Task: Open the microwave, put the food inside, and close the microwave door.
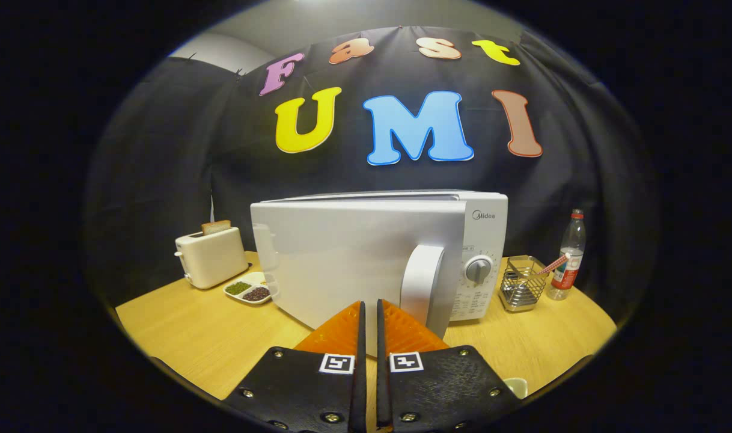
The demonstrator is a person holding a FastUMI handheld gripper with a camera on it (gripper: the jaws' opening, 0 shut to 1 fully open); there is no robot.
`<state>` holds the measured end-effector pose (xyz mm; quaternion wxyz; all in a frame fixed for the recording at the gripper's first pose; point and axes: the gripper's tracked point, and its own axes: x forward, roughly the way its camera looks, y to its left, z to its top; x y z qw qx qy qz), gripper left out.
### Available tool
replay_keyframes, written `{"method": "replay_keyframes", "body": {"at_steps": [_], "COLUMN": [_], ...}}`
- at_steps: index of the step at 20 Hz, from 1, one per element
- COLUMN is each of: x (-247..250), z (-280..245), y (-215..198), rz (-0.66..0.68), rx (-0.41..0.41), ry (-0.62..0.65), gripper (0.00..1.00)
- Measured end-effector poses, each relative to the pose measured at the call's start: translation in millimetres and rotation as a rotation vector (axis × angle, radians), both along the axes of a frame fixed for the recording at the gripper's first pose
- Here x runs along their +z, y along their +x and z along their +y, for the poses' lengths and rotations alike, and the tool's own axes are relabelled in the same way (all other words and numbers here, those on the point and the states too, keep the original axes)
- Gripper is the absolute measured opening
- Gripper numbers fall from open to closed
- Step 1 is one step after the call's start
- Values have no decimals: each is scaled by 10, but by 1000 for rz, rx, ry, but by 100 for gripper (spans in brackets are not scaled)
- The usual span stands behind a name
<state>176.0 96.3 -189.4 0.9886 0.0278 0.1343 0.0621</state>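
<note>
We counted one microwave [372, 258] on the table [210, 337] just ahead of our gripper [370, 307], its fingers nearly together on nothing, then one toaster [211, 257], one wire basket [522, 290], one bottle [569, 255], one two-part dish [249, 289].

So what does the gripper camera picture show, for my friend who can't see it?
The gripper points at a white microwave on a wooden table, its two fingers nearly touching and holding nothing, just short of the door handle. A toaster and a small dish sit beside the microwave, a wire basket and bottle on its other side.
</note>
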Motion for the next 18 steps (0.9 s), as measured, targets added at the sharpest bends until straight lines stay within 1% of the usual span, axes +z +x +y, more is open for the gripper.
{"method": "replay_keyframes", "body": {"at_steps": [2, 4, 7, 10, 13, 15, 18], "x": [-15, -86, -103, -200, -181, -202, -151], "z": [-65, -69, -56, -107, -175, -197, -229], "y": [129, 240, 415, 572, 736, 856, 1037], "rz": [-3, 15, 16, 23, 21, 26, 12], "rx": [-40, -76, -122, -159, -196, -198, -211], "ry": [-17, 44, 99, 64, 71, 34, 47], "gripper": [7, 7, 7, 7, 7, 7, 8]}}
